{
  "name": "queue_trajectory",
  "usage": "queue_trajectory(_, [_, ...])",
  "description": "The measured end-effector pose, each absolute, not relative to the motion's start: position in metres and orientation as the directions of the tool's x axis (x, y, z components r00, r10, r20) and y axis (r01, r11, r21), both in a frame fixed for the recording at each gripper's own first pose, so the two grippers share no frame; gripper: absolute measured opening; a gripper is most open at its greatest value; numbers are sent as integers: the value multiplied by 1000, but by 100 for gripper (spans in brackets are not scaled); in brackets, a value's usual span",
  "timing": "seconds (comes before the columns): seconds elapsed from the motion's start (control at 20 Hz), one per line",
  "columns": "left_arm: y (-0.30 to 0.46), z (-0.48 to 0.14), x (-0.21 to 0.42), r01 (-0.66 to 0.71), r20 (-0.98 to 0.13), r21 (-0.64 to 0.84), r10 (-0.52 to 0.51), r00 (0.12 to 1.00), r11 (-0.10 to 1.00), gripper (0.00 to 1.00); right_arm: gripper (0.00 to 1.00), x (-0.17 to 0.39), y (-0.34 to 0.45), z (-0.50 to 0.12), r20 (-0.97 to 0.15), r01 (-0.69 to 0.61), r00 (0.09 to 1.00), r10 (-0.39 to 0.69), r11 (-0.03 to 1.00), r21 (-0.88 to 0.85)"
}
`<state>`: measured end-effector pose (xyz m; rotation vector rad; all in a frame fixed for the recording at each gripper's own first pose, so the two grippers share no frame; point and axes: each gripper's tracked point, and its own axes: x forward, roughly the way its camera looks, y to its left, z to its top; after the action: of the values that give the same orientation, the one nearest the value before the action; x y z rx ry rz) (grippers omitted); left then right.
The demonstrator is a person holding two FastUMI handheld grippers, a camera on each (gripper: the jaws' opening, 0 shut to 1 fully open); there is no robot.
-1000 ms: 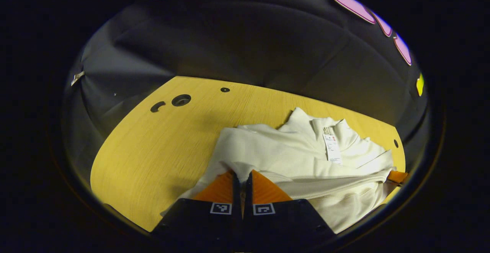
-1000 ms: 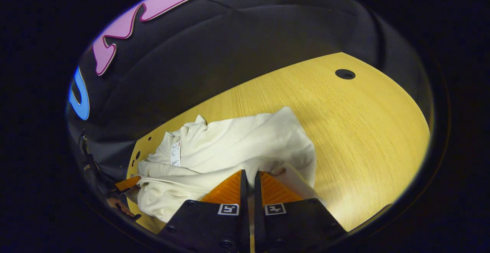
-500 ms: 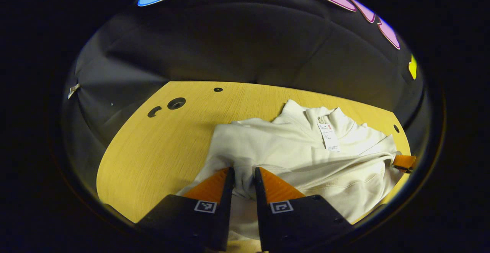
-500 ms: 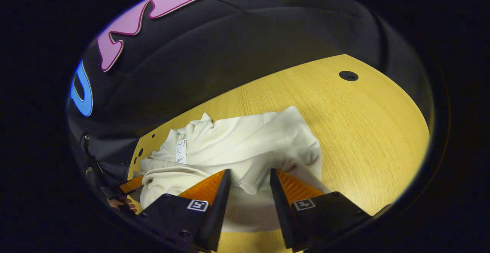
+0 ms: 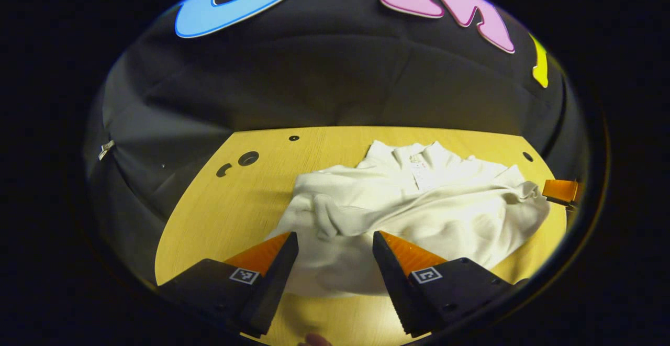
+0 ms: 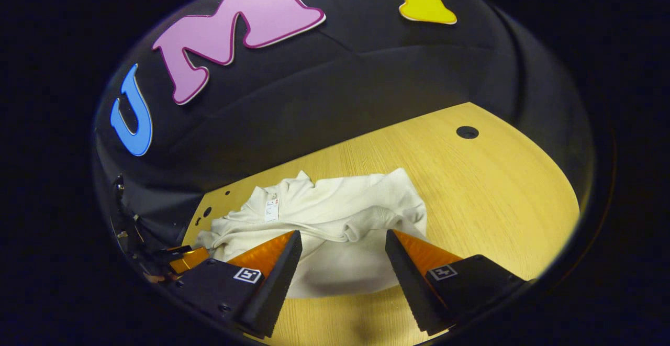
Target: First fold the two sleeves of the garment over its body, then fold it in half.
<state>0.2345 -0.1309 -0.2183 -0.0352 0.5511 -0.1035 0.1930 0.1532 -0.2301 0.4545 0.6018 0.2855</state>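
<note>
Cream garment (image 5: 419,215) lies just ahead btwn spread fingers (image 5: 261,254).

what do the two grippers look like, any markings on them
Each gripper, the left gripper and the right gripper, has two wedge-shaped fingers that taper to a point, with ribbed inner faces, set on blocky black housings. Each housing carries a small square black-and-white marker near the base of the finger, and screw heads show on the housings.

Your only obstacle is the garment (image 5: 419,204) (image 6: 335,220) heaped mid-table (image 5: 225,215) (image 6: 497,189); bare wood left and right of it gives you room.
</note>
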Motion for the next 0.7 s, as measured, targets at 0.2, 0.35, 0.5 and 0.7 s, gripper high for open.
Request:
queue_trajectory(0.2, [-130,-182,184,131,-434,-83,-154,888,988,90,98,153,131,-187,-404,-127,840,362,855,503])
queue_trajectory(0.35, [-132,-160,143,160,-376,-115,-193,906,980,90,98,118,107,-155,-354,-107,876,327,848,518])
queue_trajectory(0.5, [-135,-145,103,175,-344,-136,-212,915,975,90,98,85,78,-135,-324,-88,897,300,841,534])
queue_trajectory(0.7, [-143,-130,55,177,-323,-158,-220,920,971,90,98,52,42,-128,-320,-76,903,286,841,536])
